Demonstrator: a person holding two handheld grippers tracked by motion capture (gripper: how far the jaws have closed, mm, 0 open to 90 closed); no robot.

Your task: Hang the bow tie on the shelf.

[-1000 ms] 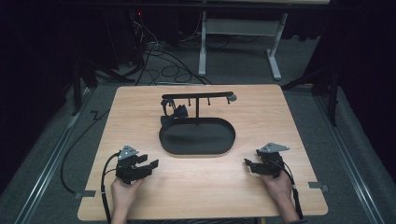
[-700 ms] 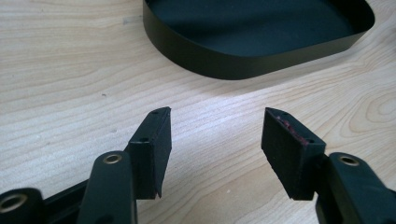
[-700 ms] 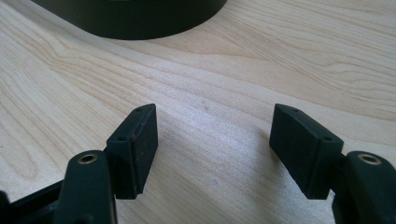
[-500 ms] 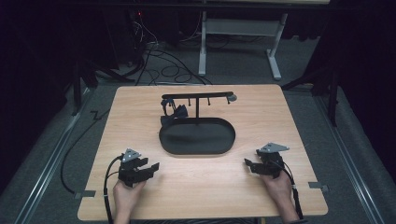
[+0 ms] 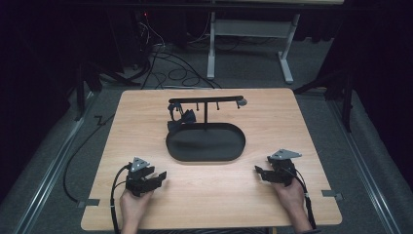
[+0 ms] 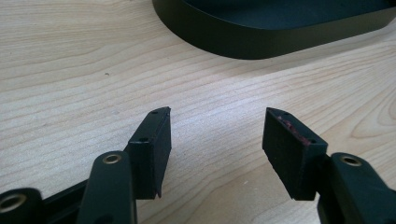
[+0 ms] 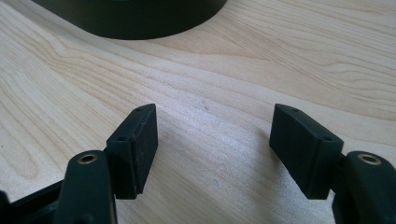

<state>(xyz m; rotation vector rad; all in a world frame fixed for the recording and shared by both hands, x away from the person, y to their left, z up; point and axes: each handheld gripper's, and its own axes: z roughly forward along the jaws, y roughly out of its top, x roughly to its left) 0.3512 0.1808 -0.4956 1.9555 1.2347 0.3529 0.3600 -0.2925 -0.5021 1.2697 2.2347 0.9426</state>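
Nearest the person, the left gripper (image 5: 155,177) and right gripper (image 5: 260,173) rest low over the table (image 5: 292,117), well apart, each with jaws spread and nothing between them. Beyond and between them lies the black oval tray (image 5: 207,155), untouched by either. Behind it stands a thin black rack (image 5: 205,101), with a small dark object (image 5: 180,118) hanging at its left end.

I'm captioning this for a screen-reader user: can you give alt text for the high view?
Two hand-held grippers, left gripper and right gripper, rest open on a wooden table, either side of a black oval tray with a hook-lined T-shaped rack rising behind it.
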